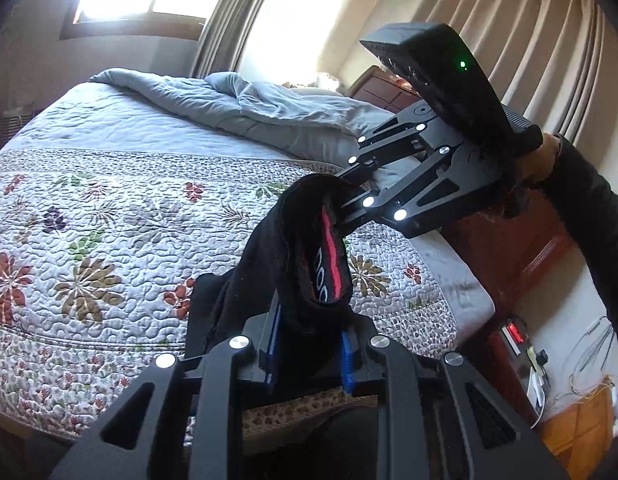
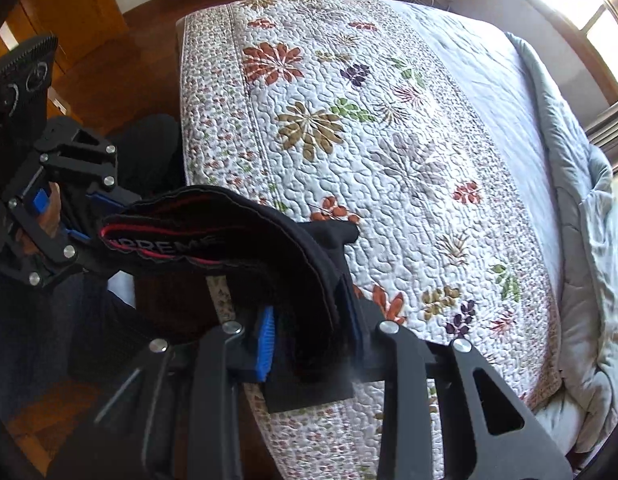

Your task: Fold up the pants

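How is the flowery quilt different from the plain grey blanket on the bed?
The white quilted floral bedspread lies flat and smooth; the plain grey comforter is rumpled and bunched along the far side. The bedspread has printed flowers; the comforter has none. Both lie on the bed.

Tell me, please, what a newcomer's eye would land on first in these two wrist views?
Probably the black pants, with a red-striped, lettered waistband, stretched in the air between the left gripper and the right gripper, each clamped on the fabric near the bed's edge. Behind them spreads the floral quilt, with a rumpled grey comforter at the far end.
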`<state>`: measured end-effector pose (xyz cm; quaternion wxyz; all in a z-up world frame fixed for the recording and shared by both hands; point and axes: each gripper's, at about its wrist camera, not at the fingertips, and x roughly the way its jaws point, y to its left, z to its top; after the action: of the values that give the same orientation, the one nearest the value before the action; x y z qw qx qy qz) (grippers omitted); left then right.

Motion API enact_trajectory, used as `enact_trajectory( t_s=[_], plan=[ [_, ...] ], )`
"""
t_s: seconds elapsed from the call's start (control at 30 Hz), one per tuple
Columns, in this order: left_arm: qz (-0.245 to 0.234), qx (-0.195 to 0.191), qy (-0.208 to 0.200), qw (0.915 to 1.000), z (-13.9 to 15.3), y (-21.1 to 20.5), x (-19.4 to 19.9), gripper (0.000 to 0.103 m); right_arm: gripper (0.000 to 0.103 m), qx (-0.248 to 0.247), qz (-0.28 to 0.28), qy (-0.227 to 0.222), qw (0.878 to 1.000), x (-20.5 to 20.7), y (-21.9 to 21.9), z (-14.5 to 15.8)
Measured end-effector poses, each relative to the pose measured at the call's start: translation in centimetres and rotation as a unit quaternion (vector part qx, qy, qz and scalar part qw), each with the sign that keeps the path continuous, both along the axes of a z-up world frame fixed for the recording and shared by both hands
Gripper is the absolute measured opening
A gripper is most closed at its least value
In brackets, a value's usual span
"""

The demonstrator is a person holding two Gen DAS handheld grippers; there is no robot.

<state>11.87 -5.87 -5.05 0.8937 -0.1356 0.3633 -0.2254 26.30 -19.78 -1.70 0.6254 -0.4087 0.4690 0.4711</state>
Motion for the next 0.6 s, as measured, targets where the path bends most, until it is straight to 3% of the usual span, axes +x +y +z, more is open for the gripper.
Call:
enact_trajectory(
  t_s=[0.6],
  plan=[
    [-0.046, 0.000, 0.012, 0.9989, -2.0, -5.2, 2.4, 0.023, 0.027, -0.027, -0.001, -0.064, 0.998, 0.4, -4.3, -3.0]
  ],
)
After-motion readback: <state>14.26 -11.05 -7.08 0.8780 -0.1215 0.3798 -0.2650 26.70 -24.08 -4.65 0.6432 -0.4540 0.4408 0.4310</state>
